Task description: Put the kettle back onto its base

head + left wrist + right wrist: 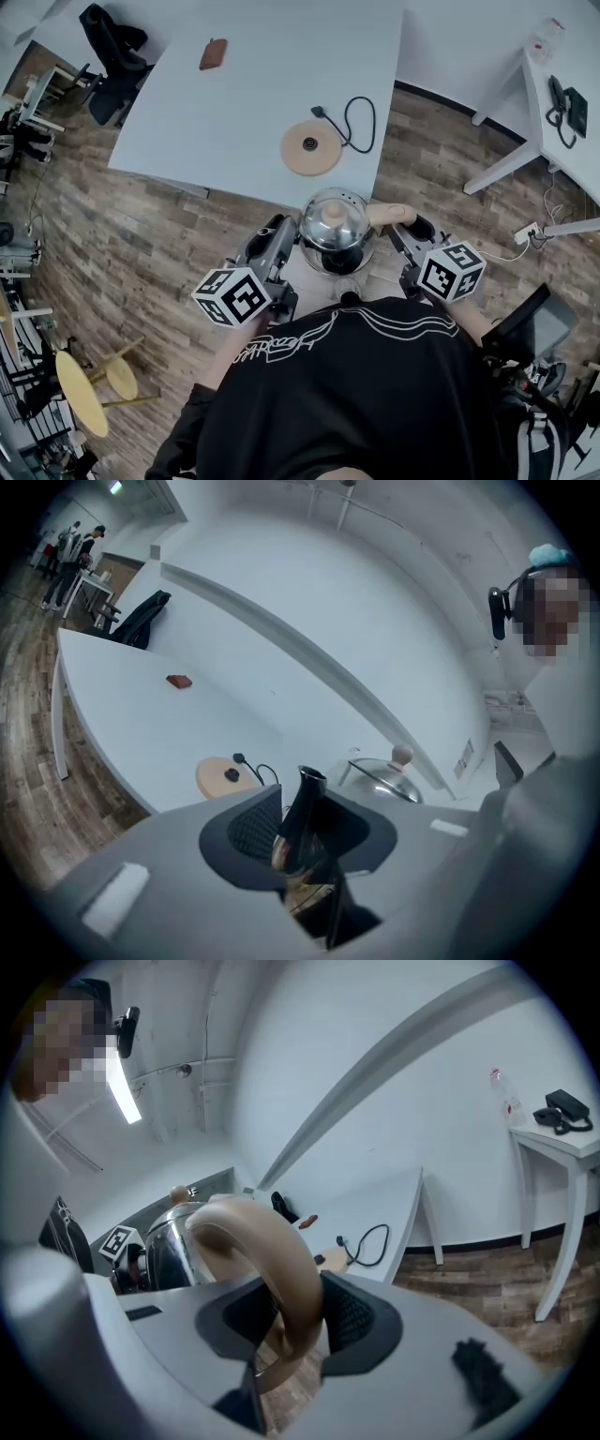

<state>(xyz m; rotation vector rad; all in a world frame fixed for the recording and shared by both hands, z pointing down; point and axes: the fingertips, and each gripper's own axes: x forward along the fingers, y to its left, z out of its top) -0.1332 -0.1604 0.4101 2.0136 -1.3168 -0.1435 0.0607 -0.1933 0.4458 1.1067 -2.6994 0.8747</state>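
A shiny steel kettle [336,225] with a knobbed lid hangs over the wooden floor, just short of the white table's near edge [234,187]. My left gripper [291,244] is shut on its black spout [302,817]. My right gripper [405,232] is shut on its tan curved handle [272,1269]. The round tan base [311,148] lies on the table beyond the kettle, with a black cord [361,122] looping off to its right. In the left gripper view the base [223,776] shows ahead to the left of the spout, and in the right gripper view the base [330,1260] peeks out past the handle.
A small brown object [213,53] lies far back on the table. A dark chair [112,56] stands at the table's left corner. A second white table [562,103] with a phone is at the right. Yellow stools [80,389] stand at the lower left.
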